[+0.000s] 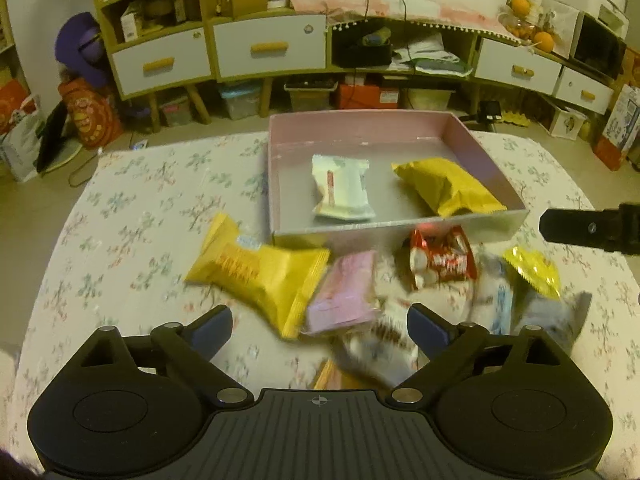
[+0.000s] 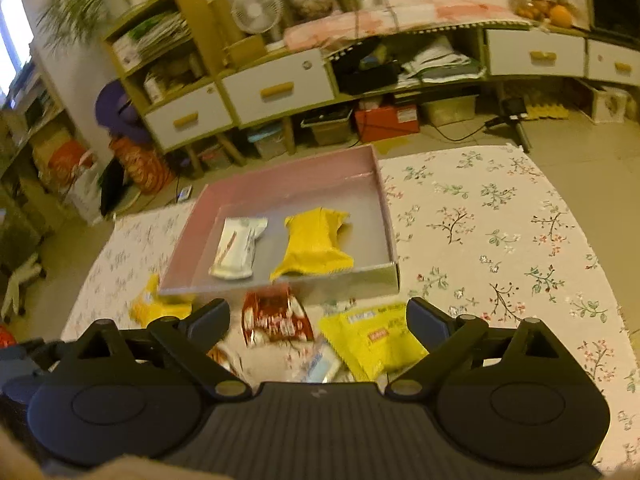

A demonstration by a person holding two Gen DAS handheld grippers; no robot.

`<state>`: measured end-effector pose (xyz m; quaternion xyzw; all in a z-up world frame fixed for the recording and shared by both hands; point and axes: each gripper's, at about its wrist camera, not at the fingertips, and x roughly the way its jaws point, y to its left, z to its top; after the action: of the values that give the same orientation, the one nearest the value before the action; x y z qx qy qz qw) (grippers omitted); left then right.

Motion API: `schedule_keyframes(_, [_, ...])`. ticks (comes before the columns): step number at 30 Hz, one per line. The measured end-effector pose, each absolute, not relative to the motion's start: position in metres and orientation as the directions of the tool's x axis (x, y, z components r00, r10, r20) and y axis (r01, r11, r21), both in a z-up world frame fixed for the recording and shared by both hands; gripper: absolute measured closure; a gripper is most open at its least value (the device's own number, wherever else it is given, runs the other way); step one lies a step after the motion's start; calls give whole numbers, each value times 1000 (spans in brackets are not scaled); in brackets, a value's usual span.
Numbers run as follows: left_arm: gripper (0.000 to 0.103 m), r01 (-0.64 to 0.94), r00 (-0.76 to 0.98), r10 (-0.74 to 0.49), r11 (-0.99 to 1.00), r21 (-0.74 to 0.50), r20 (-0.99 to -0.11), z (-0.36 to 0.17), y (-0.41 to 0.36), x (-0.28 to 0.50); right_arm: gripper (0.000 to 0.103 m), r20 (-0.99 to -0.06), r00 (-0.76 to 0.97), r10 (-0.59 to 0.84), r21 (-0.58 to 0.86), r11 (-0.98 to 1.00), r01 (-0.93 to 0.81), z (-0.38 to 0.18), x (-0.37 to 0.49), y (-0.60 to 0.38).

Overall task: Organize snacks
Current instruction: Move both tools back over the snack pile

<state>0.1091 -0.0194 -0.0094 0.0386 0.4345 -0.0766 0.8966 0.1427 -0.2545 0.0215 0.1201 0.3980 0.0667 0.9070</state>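
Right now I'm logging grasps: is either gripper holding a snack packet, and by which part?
Nothing is held. The left gripper and right gripper both stand open and empty above the loose packets.

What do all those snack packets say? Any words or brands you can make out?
None can be read.
Yellow packet outside the box: orange print, blurred.
Red packet: white lettering, blurred.
Bright yellow packet: a red label and small print, too blurred.
White packet in the box: a red stripe, too small.
Pink packet: blurred.

left claw [image 1: 320,326] gapes empty above snacks [image 1: 256,276] before pink box [image 1: 280,184].
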Motion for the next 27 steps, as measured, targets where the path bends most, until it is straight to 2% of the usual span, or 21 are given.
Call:
schedule_keyframes(7, [5,175,619,-145,983,-45,-771,-10,-6,83,5,-694,689,209,221,973,-73,25,131,-258])
schedule_keyframes(14, [5,248,625,-196,968,-46,-755,-18,6,63,3,-684,700,204,209,975,-80,20,118,-271])
schedule_keyframes(21, [5,262,608,-196,964,-38,-770,-35,31,52,2,-693,702,165,151,985,-83,8,106,-278])
schedule_keyframes(27, [5,268,591,-178,963,-16,-787,-48,46,44,2,-735,663,141,101,990,-99,-7,100,-276])
